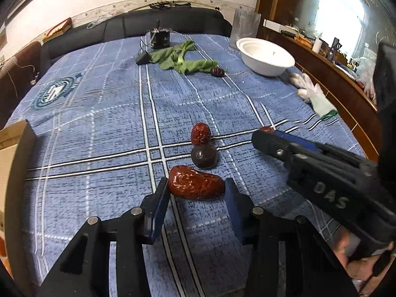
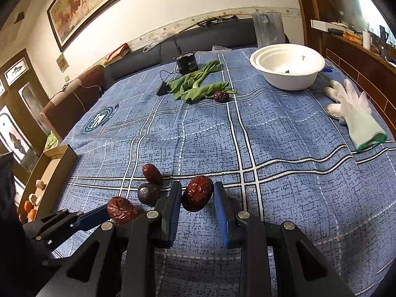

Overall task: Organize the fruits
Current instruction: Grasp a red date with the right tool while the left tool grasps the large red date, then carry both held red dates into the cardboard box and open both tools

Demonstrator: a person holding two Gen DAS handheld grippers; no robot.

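Observation:
Several fruits lie on the blue plaid cloth [image 1: 99, 148]. My left gripper [image 1: 196, 186] has a large red date [image 1: 196, 186] between its fingertips, both pads touching it. My right gripper [image 2: 198, 194] holds another red date [image 2: 197, 193] between its pads; in the left wrist view only that date's tip [image 1: 266, 129] shows. A dark round fruit [image 1: 204, 157] and a smaller red date [image 1: 200, 133] lie just beyond, touching. A further date [image 1: 217, 71] lies by the green leaves [image 1: 183, 59]. A white bowl [image 2: 287, 65] stands far right.
A white glove [image 2: 354, 113] lies at the right edge. A cardboard box [image 2: 47, 173] with small items sits at the left edge. A black device [image 2: 186, 63] with a cable stands at the back. A clear container [image 2: 268, 29] stands behind the bowl.

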